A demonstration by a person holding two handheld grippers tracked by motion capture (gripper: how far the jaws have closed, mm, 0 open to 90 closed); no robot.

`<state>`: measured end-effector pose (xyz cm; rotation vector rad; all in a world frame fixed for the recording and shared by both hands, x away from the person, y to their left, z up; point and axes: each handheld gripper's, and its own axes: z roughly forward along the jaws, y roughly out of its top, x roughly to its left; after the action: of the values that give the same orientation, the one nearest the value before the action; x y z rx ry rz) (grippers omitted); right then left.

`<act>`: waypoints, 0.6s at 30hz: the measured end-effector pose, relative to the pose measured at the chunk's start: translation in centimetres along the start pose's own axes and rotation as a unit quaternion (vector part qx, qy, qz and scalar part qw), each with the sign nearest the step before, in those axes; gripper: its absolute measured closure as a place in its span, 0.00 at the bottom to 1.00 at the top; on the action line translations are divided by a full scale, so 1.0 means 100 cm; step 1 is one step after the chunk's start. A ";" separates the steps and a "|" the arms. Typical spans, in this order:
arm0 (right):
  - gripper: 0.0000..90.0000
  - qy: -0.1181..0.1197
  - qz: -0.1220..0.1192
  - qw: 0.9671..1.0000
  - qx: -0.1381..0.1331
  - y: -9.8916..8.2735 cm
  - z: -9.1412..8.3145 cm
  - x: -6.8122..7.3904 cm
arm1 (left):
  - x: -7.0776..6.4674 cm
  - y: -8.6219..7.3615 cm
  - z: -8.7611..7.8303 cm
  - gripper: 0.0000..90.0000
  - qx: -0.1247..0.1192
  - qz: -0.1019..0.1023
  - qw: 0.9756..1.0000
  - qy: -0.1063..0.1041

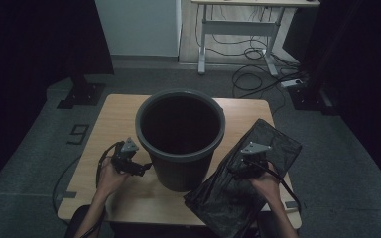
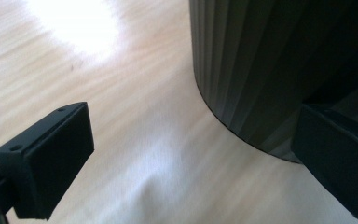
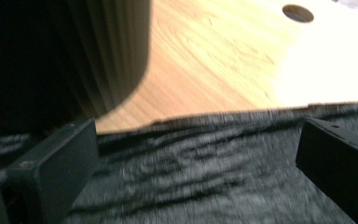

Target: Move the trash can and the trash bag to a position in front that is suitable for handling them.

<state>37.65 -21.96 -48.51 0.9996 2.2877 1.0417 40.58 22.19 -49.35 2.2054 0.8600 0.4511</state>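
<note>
A dark round bin point(image 1: 180, 136) stands upright in the middle of the wooden table point(image 1: 114, 119). A flat black plastic bag point(image 1: 248, 178) lies on the table's right part and hangs past the front edge. My left gripper point(image 1: 141, 168) is at the bin's lower left, open, with nothing between its jaws; its view has the ribbed bin wall point(image 2: 261, 65) close on the right and bare wood point(image 2: 135, 121) between the jaws. My right gripper point(image 1: 238, 171) hovers over the bag, open; in its view the crinkled bag point(image 3: 200, 163) lies below the wide jaws, the bin point(image 3: 107, 46) beyond.
A desk frame point(image 1: 238, 29) with cables on the floor point(image 1: 258, 74) stands beyond the table. Dark curtains close in both sides. A cable hole point(image 3: 298, 13) is in the tabletop at its far right. Free wood lies left of the bin and behind it.
</note>
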 end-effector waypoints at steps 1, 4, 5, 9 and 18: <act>0.00 0.003 0.002 1.000 -0.003 0.003 0.003 0.001 | 0.001 0.003 0.004 0.00 -0.002 0.001 1.000 -0.001; 0.00 0.006 0.005 1.000 -0.010 0.010 0.011 0.001 | 0.003 0.014 0.013 0.00 -0.005 0.006 1.000 0.002; 0.00 0.008 0.008 1.000 -0.016 0.011 0.013 0.001 | 0.003 0.017 0.016 0.00 -0.009 0.005 1.000 0.003; 0.00 -0.003 0.021 0.999 -0.025 0.014 0.016 -0.001 | 0.003 0.031 0.025 0.00 -0.004 0.020 1.000 0.012; 0.00 -0.027 0.040 0.999 -0.026 0.010 0.015 -0.018 | 0.002 0.046 0.042 0.00 -0.008 0.020 1.000 0.010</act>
<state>40.23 -22.17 -48.47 1.0931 2.1831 1.0875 44.99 17.88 -48.86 2.2102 0.8210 0.4977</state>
